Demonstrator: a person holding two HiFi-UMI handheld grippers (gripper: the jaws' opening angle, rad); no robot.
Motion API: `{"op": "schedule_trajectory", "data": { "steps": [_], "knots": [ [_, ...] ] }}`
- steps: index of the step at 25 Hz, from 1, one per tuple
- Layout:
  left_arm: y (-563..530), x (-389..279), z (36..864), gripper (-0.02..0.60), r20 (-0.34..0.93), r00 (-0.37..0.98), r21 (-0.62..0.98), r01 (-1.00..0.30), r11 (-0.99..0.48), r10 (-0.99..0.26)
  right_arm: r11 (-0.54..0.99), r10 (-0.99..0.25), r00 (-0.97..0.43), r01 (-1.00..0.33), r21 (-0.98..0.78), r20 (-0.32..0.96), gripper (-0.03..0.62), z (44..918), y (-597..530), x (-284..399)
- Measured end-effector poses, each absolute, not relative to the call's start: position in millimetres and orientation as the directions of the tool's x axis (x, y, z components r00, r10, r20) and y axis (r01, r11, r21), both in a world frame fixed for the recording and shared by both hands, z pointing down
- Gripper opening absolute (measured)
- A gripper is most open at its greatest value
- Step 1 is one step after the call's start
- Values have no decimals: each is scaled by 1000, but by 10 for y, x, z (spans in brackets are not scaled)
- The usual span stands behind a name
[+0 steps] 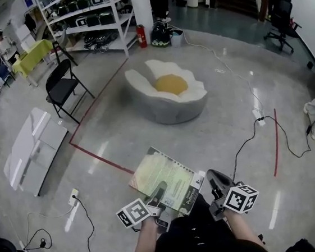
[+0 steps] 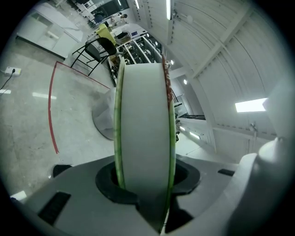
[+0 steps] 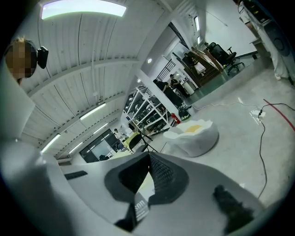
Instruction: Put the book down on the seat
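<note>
A pale green and white book [image 1: 166, 178] is held out level above the floor, low in the head view. My left gripper [image 1: 157, 199] is shut on its near edge; in the left gripper view the book's page edge [image 2: 145, 124] stands between the pads of that gripper [image 2: 145, 184]. My right gripper [image 1: 214, 183] sits just off the book's right corner. Its tips [image 3: 150, 156] meet, and a strip of the book [image 3: 142, 207] shows through the gap behind them. Whether it touches the book I cannot tell. The seat, an egg-shaped beanbag [image 1: 169, 101] [image 3: 193, 133], lies ahead on the floor.
A black folding chair [image 1: 62, 85] stands left of the seat. A white panel [image 1: 33, 148] lies on the floor further left. Red tape [image 1: 102, 160] and black cables [image 1: 249, 135] cross the floor. Shelving [image 1: 88, 17] and an office chair [image 1: 278, 15] are at the back.
</note>
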State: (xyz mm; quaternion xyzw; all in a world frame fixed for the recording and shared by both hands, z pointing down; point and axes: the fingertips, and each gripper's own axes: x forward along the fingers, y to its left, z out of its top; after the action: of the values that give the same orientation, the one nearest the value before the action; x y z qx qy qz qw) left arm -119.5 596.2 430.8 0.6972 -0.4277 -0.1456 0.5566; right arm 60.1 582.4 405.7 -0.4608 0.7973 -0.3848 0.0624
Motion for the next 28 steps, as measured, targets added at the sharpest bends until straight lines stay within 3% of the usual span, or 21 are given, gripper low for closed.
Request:
{"op": "schedule_trajectory", "data": {
  "steps": [28],
  "knots": [
    [3301, -1342, 4322, 158, 299, 613, 895, -445, -7, -731, 272, -743, -607, -659, -701, 282, 6, 4170, 3077, 265]
  ]
}}
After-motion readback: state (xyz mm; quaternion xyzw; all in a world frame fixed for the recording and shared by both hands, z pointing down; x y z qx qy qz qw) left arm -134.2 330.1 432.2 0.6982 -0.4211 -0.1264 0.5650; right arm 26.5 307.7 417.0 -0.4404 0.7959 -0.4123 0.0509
